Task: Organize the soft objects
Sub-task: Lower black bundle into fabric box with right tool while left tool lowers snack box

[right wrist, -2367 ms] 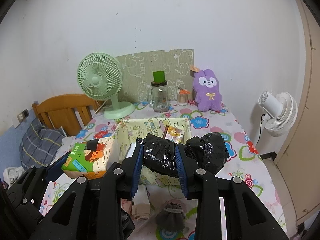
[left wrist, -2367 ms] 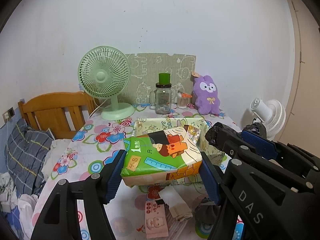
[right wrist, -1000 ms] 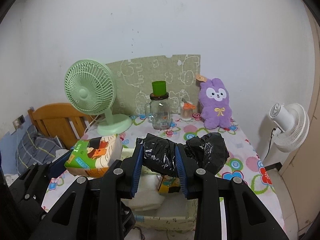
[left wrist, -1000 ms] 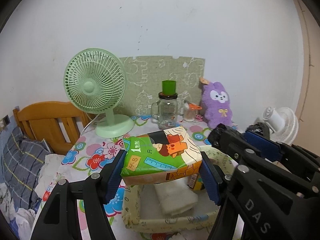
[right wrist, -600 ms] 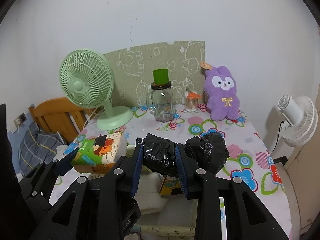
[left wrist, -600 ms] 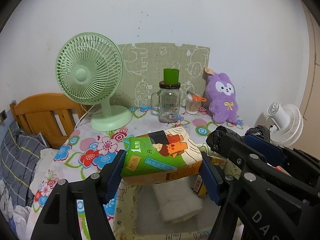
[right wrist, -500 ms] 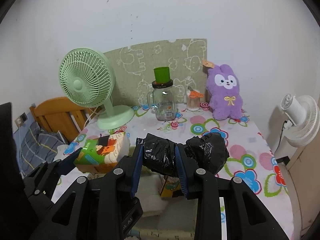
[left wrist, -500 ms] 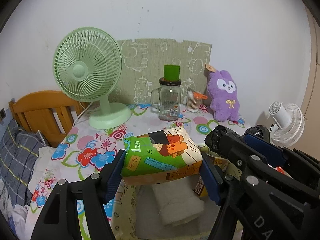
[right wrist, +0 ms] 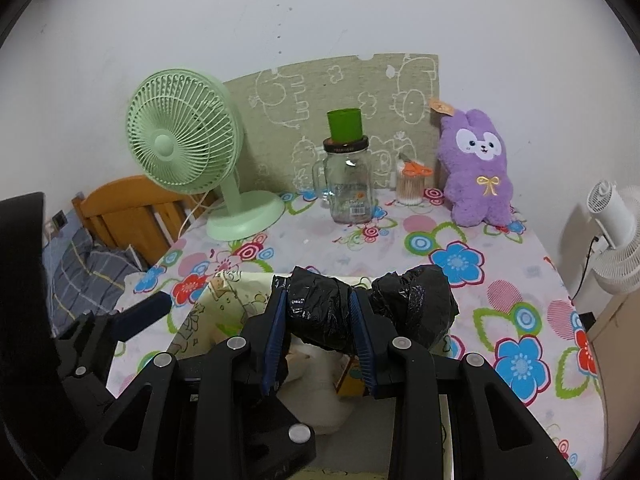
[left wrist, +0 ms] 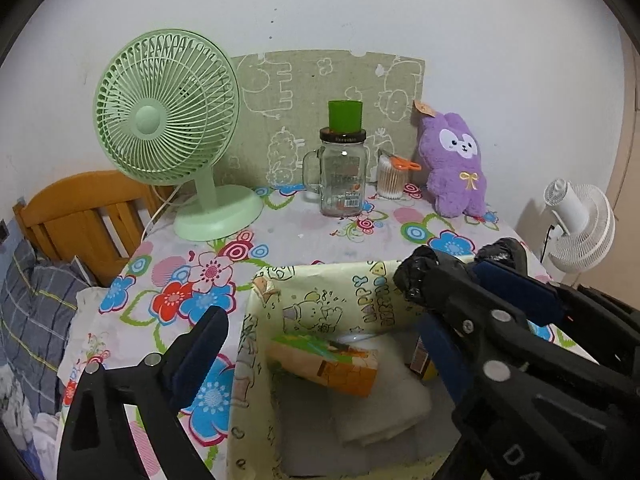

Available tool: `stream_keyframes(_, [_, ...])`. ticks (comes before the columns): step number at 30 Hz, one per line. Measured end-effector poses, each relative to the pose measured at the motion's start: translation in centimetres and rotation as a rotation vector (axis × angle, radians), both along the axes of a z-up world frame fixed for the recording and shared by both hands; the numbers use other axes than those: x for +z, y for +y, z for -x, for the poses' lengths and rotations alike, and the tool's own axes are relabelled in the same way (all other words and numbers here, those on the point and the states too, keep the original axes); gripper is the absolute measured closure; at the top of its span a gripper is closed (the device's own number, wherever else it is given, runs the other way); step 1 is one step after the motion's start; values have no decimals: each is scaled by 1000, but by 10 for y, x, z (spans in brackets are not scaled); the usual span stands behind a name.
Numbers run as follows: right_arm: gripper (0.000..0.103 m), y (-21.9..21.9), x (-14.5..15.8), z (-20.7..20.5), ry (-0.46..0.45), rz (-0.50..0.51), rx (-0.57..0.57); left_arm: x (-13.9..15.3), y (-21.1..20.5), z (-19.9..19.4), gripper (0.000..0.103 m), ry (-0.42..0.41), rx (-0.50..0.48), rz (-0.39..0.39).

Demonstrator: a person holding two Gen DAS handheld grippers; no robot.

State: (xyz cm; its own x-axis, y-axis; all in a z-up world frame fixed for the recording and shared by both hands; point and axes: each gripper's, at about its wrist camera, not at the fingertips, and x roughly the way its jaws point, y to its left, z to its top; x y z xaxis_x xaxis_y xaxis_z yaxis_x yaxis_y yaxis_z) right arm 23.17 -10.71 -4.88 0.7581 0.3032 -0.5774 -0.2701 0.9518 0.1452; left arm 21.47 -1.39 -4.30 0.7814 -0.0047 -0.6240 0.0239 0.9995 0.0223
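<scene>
My left gripper [left wrist: 324,344] is open and empty above a pale yellow fabric bin [left wrist: 320,288]. A green and orange tissue pack [left wrist: 324,364] lies tilted inside the bin on a folded white cloth [left wrist: 384,400]. My right gripper [right wrist: 318,322] is shut on a crumpled black plastic bag [right wrist: 368,308], held over the bin's right side; it also shows in the left wrist view [left wrist: 424,276]. The bin rim [right wrist: 224,292] shows below it in the right wrist view.
On the flowered tablecloth [left wrist: 288,236] stand a green desk fan [left wrist: 168,120], a glass jar with a green cup on it [left wrist: 342,172], a cotton-swab pot [left wrist: 390,178] and a purple plush rabbit [left wrist: 456,164]. A wooden chair [left wrist: 80,216] is left, a white fan [left wrist: 580,220] right.
My left gripper opened and let go of the tissue pack, which dropped into the bin. Both grippers moved forward over the bin. The right gripper still holds the black bag.
</scene>
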Motion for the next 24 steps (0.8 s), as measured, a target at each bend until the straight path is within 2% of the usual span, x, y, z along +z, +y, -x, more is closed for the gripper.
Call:
stream_keyframes(14, [65,11,-4,24,37,-7,56,1,6,35,2,14,-19,-20])
stream_keyframes(16, [60,11,-5,28,44,-14,51,1,5,39,2,15,-26,-19])
stream_keyframes(18, [43,10,-4,32,44,-13,45,2,5,44,2,10,-30,-18])
stream_keyframes(20, [29,8,-4,37,39,-14,36,2,5,48,2,5,-33,-13])
stream_keyframes(24, [28,5,-1,46,36,-15,33,4,3,56,1,-4,-37,-10])
